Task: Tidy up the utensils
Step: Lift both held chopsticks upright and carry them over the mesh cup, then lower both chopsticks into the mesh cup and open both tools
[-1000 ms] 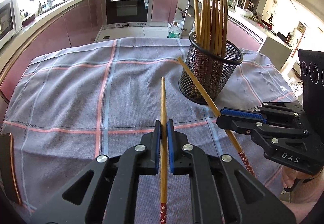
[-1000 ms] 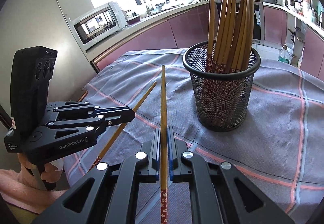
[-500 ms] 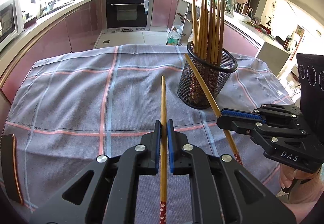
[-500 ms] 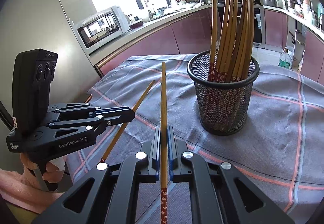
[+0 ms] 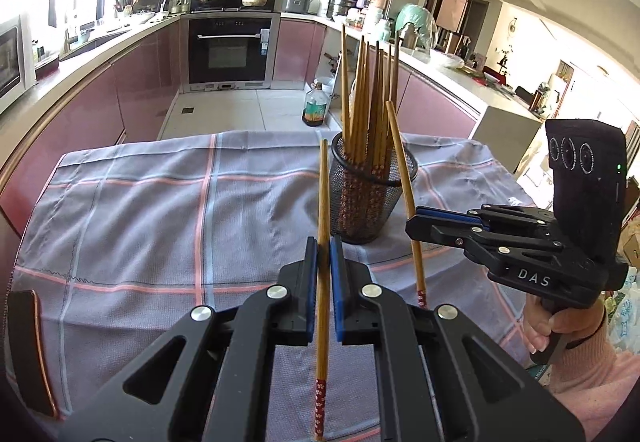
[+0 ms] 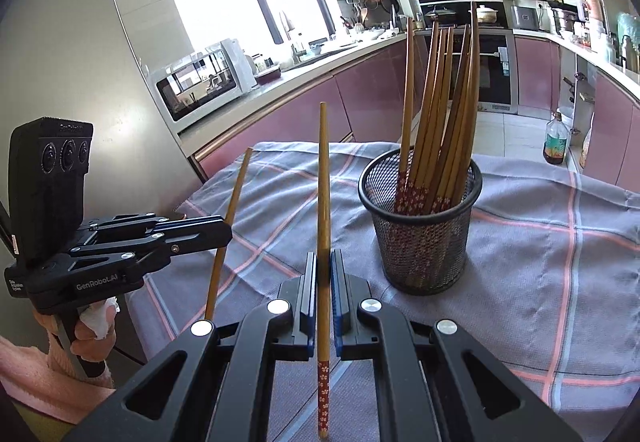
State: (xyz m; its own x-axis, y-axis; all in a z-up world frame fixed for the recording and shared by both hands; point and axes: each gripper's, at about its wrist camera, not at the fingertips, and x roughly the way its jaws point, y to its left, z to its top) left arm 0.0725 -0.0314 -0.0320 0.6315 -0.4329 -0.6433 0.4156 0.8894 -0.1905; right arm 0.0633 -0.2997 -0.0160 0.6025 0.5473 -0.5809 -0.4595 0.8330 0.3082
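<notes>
A tan wooden chopstick (image 5: pixel 322 242) is pinched by the left gripper (image 5: pixel 323 256), another (image 6: pixel 323 234) by the right gripper (image 6: pixel 323 270); both have been raised, the black mesh cup (image 6: pixel 420 238) now lower at one o'clock, ready for dropping in.

Plaid tablecloth (image 5: pixel 140 210); built-in oven (image 5: pixel 230 48); microwave (image 6: pixel 204 80) on counter; oil bottle (image 5: pixel 316 106) on floor

Bare checked cloth is seen left of the black mesh holder (image 5: pixel 372 198); its mouth is crowded by upright wooden chopsticks (image 6: pixel 440 102).
</notes>
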